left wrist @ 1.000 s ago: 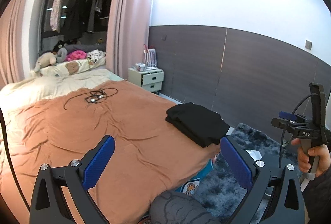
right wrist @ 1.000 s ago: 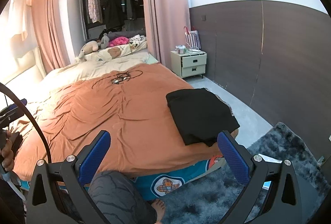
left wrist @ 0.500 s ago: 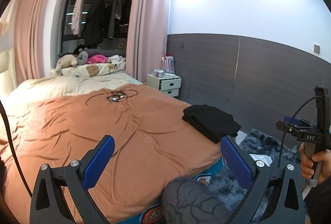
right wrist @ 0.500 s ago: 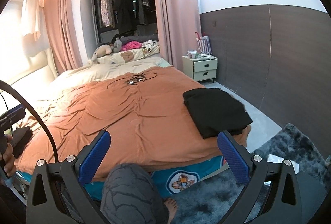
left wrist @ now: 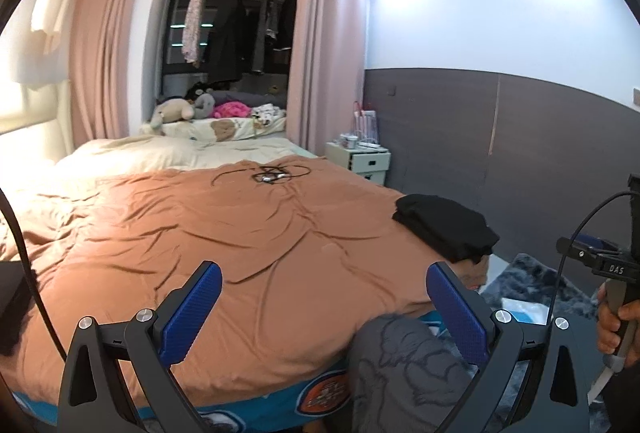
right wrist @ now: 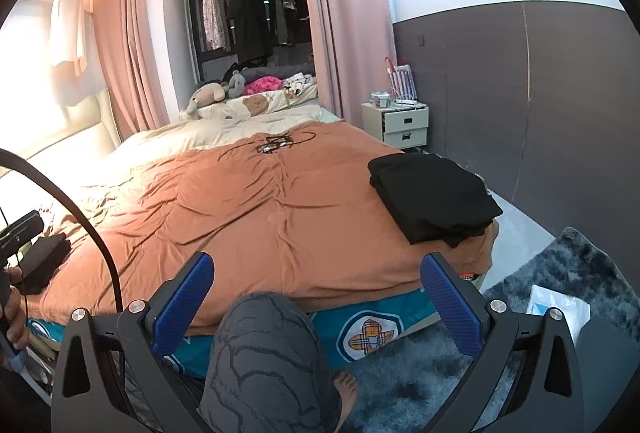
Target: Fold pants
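The orange bedspread [right wrist: 248,217] is topped by folded black pants [right wrist: 432,197], one corner overhanging, while both grippers [left wrist: 324,297] [right wrist: 316,289] are held wide apart, empty.

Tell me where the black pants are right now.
The folded black pants lie on the orange blanket at the bed's near right corner, right of centre in both wrist views, with the white nightstand beyond them.
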{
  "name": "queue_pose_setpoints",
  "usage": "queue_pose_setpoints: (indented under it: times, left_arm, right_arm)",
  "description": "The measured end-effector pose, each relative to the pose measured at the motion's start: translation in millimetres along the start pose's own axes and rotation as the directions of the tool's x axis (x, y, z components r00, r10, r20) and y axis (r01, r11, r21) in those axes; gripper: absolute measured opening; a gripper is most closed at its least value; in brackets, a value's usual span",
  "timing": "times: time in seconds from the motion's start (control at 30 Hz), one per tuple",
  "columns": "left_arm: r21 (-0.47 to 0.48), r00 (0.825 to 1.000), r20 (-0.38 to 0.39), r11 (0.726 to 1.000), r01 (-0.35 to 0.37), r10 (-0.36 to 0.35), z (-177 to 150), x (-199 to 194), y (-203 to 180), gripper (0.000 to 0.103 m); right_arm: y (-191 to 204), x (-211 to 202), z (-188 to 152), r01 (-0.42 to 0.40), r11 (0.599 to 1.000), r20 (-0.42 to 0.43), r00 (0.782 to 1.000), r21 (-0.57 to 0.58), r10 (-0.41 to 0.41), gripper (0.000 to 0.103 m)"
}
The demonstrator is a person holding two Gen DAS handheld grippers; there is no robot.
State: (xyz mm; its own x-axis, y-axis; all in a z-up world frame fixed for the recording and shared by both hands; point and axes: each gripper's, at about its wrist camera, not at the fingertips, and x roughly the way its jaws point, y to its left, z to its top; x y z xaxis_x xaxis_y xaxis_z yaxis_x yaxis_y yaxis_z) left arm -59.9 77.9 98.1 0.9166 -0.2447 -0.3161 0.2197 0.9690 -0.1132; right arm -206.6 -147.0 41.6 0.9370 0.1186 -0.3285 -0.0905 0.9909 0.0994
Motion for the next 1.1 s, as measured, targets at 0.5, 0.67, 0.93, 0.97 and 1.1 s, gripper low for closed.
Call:
queue_pose_setpoints:
  times: [0.5,0.67,0.93,0.97,1.1]
  left_arm:
    - [-0.015,0.999,-0.015,0.999,-0.037,0.037,-24,-3,4,0.103]
    - [-0.024,0.999,-0.022,0.999,-0.043,0.042,-26,-3,6,0.103]
    - [-0.04,0.999,-0.03,0.998,-0.041,0.039,-30,-2,11,0.103]
    - [-0.043,0.999,-0.031,0.998,-0.041,0.04,-30,-1,12,0.103]
    - [-0.043,0.999,-0.034,0.998,-0.041,0.039,-31,-1,11,0.103]
  right_arm:
    - [28,1,-17,-0.013,1.0,-0.024,1.0,-0.027,0.013,0.103]
    - [34,4,-22,-0.015,0.999,-0.035,0.999,-0.045,0.014,0.103]
    - [33,5,-22,-0.009,0.999,-0.04,0.999,-0.048,0.007,0.103]
    - [34,4,-22,-0.008,0.999,-0.04,0.999,-0.05,0.006,0.103]
    - [35,5,-22,0.002,0.999,-0.044,0.999,-0.055,-0.005,0.103]
